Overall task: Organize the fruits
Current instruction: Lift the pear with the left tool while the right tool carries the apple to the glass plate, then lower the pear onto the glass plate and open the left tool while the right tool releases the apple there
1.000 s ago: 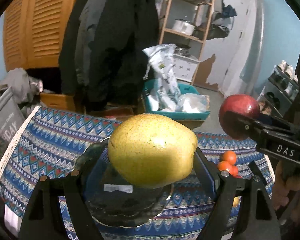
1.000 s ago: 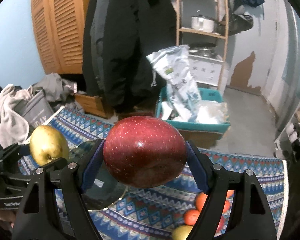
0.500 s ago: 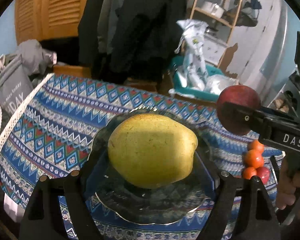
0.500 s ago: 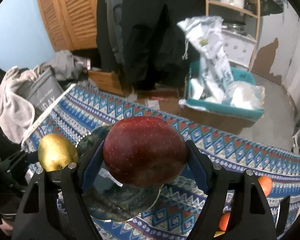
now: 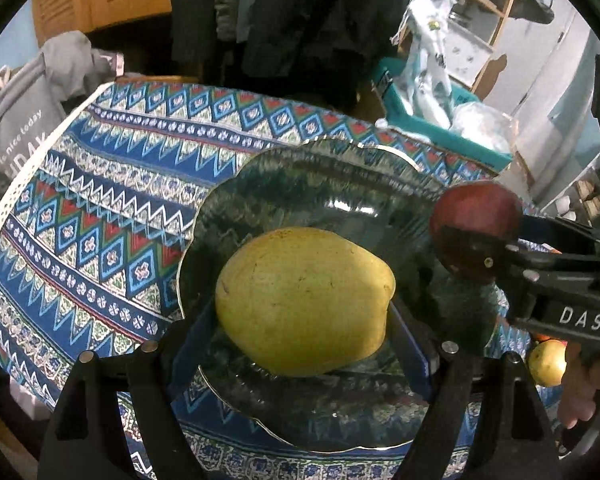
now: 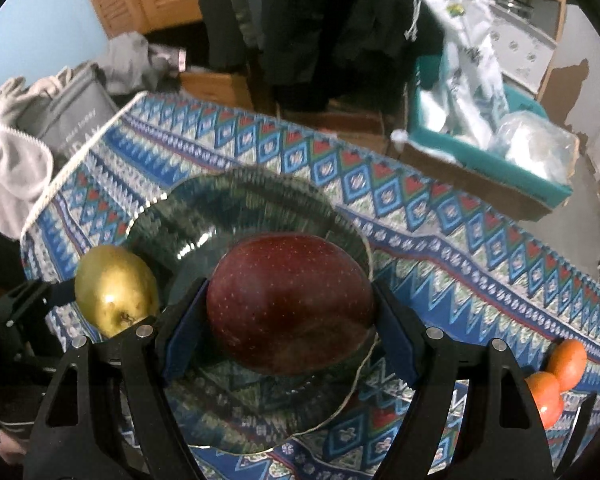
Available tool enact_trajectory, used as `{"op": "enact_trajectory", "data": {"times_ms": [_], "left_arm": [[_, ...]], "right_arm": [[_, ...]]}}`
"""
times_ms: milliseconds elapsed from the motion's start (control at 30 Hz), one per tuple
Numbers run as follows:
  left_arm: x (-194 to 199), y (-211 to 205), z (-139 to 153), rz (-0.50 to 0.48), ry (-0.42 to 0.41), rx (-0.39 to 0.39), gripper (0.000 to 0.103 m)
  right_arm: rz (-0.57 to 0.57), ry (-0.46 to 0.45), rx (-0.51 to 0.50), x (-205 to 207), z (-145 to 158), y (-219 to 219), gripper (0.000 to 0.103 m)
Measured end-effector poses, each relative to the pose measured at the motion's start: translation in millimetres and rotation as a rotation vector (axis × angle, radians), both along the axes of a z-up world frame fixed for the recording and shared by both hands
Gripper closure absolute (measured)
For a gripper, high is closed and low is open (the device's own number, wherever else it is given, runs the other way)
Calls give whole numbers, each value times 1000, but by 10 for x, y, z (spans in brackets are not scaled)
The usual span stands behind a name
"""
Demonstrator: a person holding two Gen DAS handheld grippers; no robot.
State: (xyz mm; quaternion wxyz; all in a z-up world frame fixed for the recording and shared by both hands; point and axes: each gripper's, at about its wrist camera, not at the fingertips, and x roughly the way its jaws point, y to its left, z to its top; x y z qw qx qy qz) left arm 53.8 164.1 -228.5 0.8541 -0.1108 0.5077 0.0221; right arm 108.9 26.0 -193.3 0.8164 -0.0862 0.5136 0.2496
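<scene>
A yellow pear (image 5: 306,300) pinched in the left gripper (image 5: 304,312) and a red apple (image 6: 290,304) clamped in the right gripper (image 6: 290,312) hang side by side over a glass plate (image 5: 320,184) on the patterned tabletop (image 5: 100,200). Both point steeply down, apparently to set the fruit together on the plate. Oranges (image 6: 560,372) wait on the cloth.

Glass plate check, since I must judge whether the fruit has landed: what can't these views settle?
- Left wrist: pear hides the glass plate beneath it, so contact is unclear.
- Right wrist: apple hides the plate's middle likewise.
- Right wrist: oranges partly hidden by the tool's arm.
</scene>
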Motion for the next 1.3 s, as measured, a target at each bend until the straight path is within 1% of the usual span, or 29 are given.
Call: {"op": "enact_trajectory", "data": {"times_ms": [167, 333, 467, 533, 600, 700, 767, 833, 933, 1033, 1200, 1300], "left_arm": [[21, 16, -98, 8, 36, 0, 18], [29, 55, -165, 25, 62, -8, 18], [46, 20, -250, 14, 104, 6, 18], [43, -32, -260, -2, 109, 42, 18], [49, -57, -281, -17, 119, 56, 19], [30, -87, -208, -27, 89, 51, 20], [18, -100, -129, -33, 64, 64, 20], [12, -102, -99, -32, 60, 73, 20], [-3, -64, -61, -24, 61, 58, 20], [-18, -60, 1, -23, 49, 50, 20], [-50, -105, 208, -30, -2, 46, 20], [-59, -132, 314, -31, -25, 37, 20]], "right_arm": [[7, 39, -21, 16, -155, 26, 24], [13, 61, -31, 18, -228, 34, 24], [11, 83, -34, 30, -271, 32, 23], [7, 93, -44, 40, -298, 24, 23], [5, 100, -56, 45, -331, 17, 23], [19, 105, -60, 23, -345, 45, 23], [20, 113, -69, 15, -365, 59, 23], [22, 105, -70, 7, -366, 59, 23], [8, 85, -23, 20, -266, 16, 24], [-13, 59, 28, 50, -85, -32, 24], [-39, 9, 65, 35, 179, -80, 24], [-55, -27, 58, -1, 332, -116, 24]]}}
